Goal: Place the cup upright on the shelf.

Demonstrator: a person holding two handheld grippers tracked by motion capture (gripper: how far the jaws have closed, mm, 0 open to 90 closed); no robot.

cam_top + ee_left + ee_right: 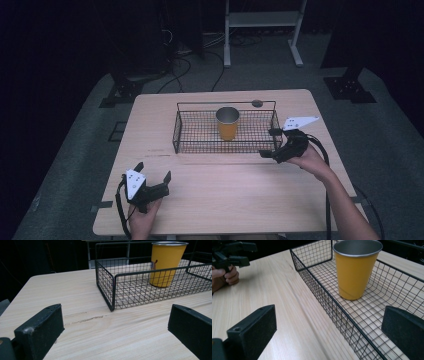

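Yellow metal cup with silver rim (228, 124) stood upright inside black wire-mesh basket (200, 132), near basket's middle — basket sat on pale wooden tabletop (225, 195), toward far side. Right gripper (272, 144) hovered at basket's near right corner, fingers spread wide, holding nothing; in right gripper view cup sat ahead between fingers, well apart. Left gripper (153, 171) rested low near tabletop's front left — fingers spread, empty, aimed at basket's near left corner.
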